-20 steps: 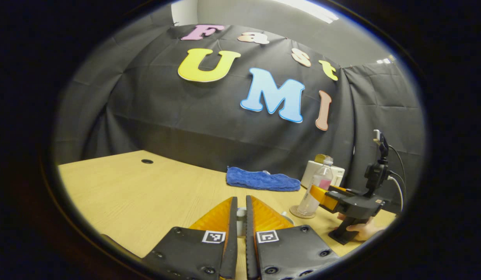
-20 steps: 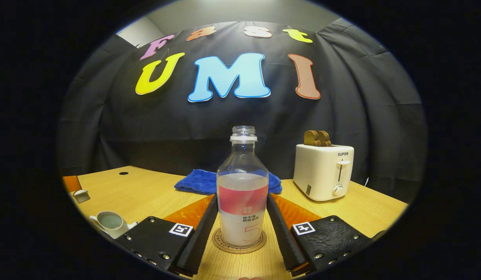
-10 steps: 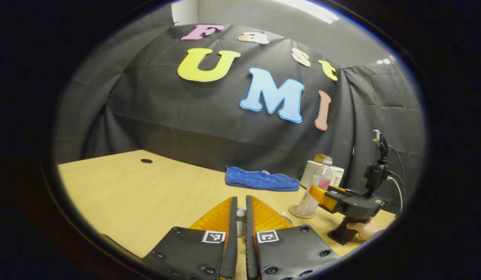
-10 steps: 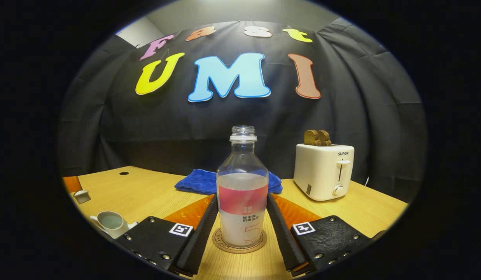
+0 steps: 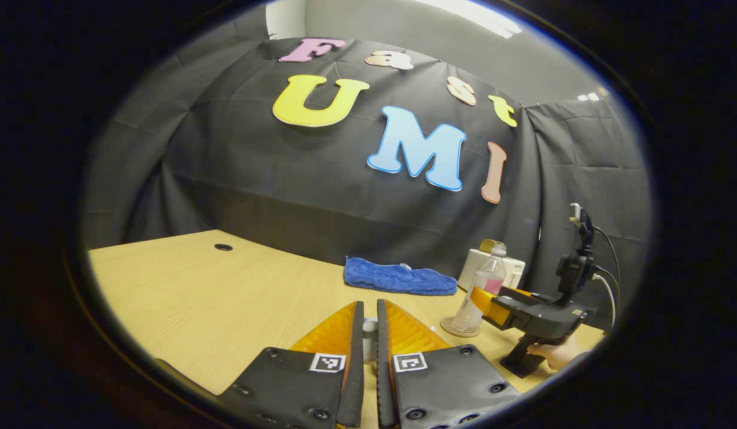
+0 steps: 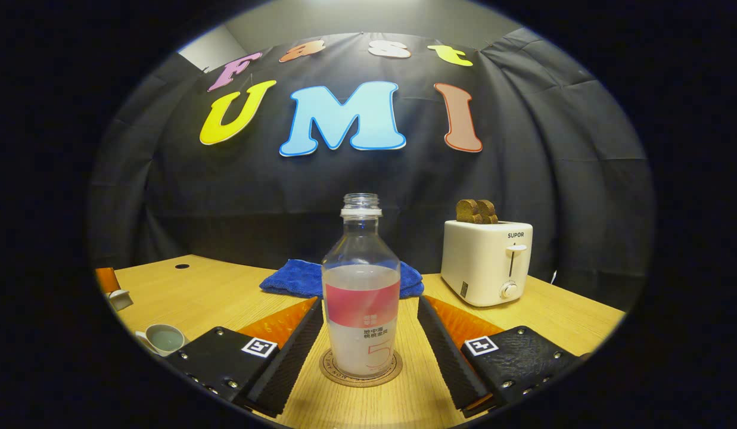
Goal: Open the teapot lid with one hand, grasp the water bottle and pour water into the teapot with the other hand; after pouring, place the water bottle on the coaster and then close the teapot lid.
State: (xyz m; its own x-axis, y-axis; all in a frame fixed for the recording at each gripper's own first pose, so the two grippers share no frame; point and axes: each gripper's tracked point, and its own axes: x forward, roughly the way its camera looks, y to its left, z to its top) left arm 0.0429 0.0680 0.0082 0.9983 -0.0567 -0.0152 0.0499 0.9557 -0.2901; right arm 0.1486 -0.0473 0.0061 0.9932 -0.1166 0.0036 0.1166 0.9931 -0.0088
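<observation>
Dim booth, lit from overhead; bright ceiling strip light [image 5: 469, 15] glares top edge, left gripper view. Soft shadows on light wooden table [image 6: 225, 292]. Strong fisheye bending at edges; focus sharp.

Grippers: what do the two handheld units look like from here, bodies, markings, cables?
Both grippers have dark plates with screws, each carrying a small square black-and-white marker tag. The left gripper shows ribbed wedge-shaped fingers. The right gripper has ridged inner faces; in the left gripper view it has a dark pistol-style handle held by a hand, an upright mount on top, and black and white cables trailing off.
</observation>
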